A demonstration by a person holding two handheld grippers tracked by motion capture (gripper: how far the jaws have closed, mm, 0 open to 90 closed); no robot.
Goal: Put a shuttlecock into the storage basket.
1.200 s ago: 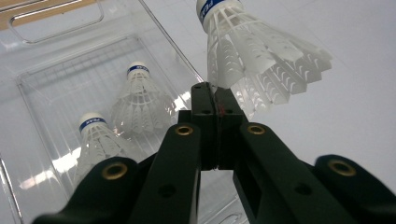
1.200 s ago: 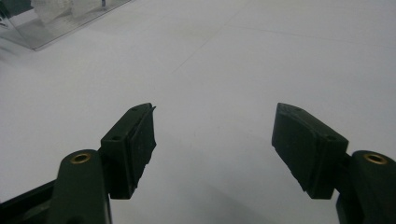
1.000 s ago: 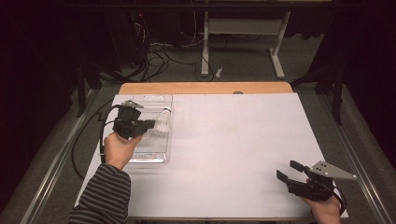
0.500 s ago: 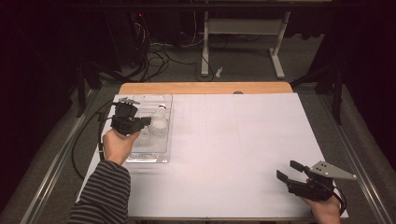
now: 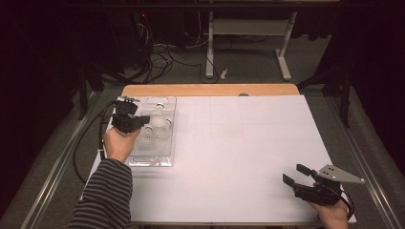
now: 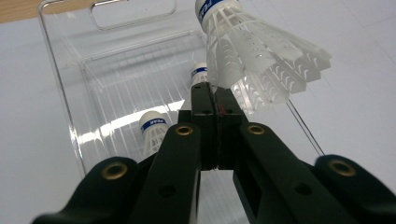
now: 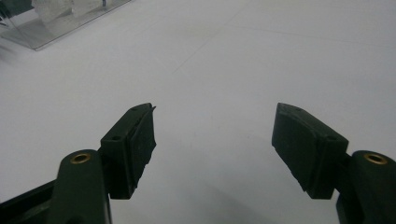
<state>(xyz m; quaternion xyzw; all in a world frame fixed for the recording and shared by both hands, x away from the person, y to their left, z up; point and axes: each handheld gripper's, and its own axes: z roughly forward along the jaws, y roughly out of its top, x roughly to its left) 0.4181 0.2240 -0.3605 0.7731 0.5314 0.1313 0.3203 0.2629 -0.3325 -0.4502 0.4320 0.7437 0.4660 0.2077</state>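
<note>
My left gripper is shut on the skirt edge of a white shuttlecock with a blue band round its cork. It holds this over a clear plastic tray. Two more shuttlecocks lie in the tray below. From above, the left gripper hangs over the tray at the table's left side. My right gripper rests open near the front right corner, and nothing lies between its jaws.
White paper covers the table, with a strip of wood bare along the far edge. The tray's corner shows far off in the right gripper view. Table legs and cables lie on the dark floor beyond.
The left hand has shifted a little to the left and farther away over the tray, still gripping the shuttlecock. The right hand has stayed put.
</note>
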